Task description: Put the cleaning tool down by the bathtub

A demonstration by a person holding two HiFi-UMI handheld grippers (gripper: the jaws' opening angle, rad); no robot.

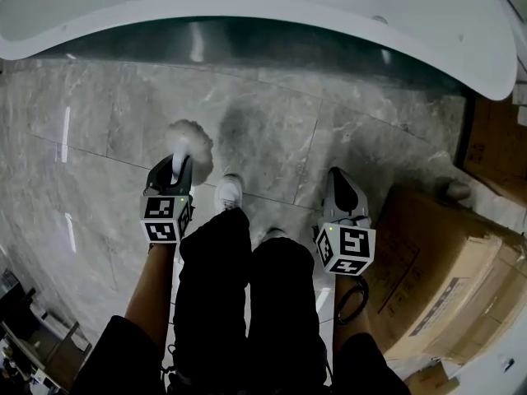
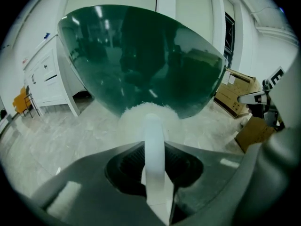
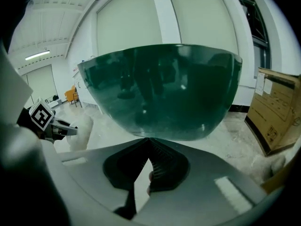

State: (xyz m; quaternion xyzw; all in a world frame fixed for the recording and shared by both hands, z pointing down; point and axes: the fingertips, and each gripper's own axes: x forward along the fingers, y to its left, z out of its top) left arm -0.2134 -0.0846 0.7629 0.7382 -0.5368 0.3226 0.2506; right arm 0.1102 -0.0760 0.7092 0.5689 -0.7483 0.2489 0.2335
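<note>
The cleaning tool is a white stick with a fluffy white head [image 1: 191,138]. My left gripper [image 1: 171,171] is shut on its handle [image 2: 154,164], and the head [image 2: 136,114] points at the floor just in front of the bathtub [image 1: 247,2]. The tub has a white rim and a dark green outer wall [image 2: 141,60]. My right gripper [image 1: 342,183] hovers at the right with its jaws shut and nothing between them [image 3: 149,140]. The right gripper view shows the tub [image 3: 160,88] ahead, with the left gripper [image 3: 47,121] and the fluffy head [image 3: 80,131] at the left.
Grey marble floor tiles [image 1: 272,130] lie between me and the tub. Cardboard boxes [image 1: 445,278] stand at the right, also seen as boxes [image 2: 233,95] in the left gripper view. My white shoes [image 1: 229,192] are between the grippers. A white cabinet [image 2: 47,79] stands far left.
</note>
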